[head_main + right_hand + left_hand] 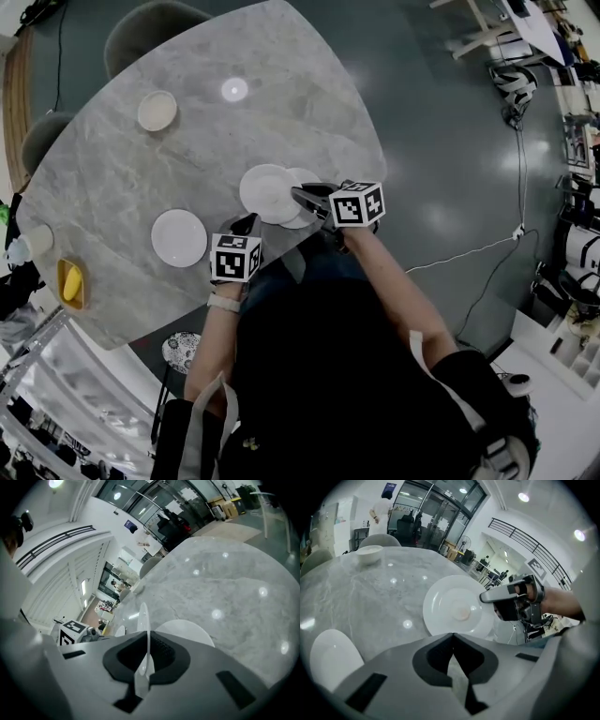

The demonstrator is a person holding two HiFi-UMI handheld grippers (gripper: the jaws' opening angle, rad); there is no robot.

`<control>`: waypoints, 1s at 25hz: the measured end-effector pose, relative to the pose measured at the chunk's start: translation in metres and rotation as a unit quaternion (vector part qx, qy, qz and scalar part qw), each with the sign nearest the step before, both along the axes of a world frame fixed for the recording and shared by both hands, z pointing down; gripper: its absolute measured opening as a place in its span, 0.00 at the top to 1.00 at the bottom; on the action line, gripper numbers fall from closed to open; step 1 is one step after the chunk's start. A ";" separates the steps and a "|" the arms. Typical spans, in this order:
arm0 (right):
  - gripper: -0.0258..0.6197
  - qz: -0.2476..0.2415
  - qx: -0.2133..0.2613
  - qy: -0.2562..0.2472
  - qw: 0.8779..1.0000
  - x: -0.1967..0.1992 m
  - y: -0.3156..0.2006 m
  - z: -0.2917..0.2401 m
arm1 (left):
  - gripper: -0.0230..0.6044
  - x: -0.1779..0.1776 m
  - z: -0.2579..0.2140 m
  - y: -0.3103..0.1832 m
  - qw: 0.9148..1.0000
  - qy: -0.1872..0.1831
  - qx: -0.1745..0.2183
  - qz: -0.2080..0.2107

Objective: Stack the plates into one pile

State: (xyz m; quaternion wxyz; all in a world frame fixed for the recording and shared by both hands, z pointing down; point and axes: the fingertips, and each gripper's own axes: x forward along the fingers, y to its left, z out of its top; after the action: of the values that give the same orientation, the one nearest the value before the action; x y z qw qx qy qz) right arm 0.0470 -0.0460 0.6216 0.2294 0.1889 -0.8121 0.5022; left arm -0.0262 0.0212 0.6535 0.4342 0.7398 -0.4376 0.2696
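Observation:
My right gripper (300, 195) is shut on the rim of a white plate (266, 192), which hangs tilted just above the table. In the right gripper view that plate (143, 620) runs edge-on between the jaws (145, 644). A second white plate (303, 221) lies on the table partly under it, also visible in the right gripper view (187, 631). A third white plate (178, 237) lies to the left. My left gripper (247, 224) is shut and empty near the table's front edge, between the plates. The left gripper view shows the held plate (457, 606) and the right gripper (484, 598).
A cream bowl (157, 111) stands at the far left of the grey marble table (112, 169). A yellow object (71, 281) and a white cup (37, 240) sit at the left edge. Chairs (150, 28) stand beyond the table. A cable (469, 253) crosses the floor to the right.

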 end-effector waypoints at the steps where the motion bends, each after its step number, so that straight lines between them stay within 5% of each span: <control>1: 0.92 0.006 -0.004 -0.001 1.000 0.005 0.001 0.002 | 0.95 0.002 0.000 0.000 1.000 0.000 0.000 0.004; 10: 0.92 0.056 -0.033 -0.004 0.998 0.049 0.004 0.015 | 0.95 0.027 -0.003 -0.007 0.999 -0.009 0.002 0.033; 25: 0.77 0.004 0.028 0.116 0.993 0.086 0.005 0.033 | 0.95 0.045 -0.004 -0.022 0.998 -0.013 0.001 0.054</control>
State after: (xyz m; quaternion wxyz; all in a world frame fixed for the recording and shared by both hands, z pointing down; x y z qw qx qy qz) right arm 0.1335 -0.0407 0.6543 0.3149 0.2557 -0.7926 0.4552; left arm 0.0189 -0.0006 0.6494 0.4130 0.7590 -0.4030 0.3015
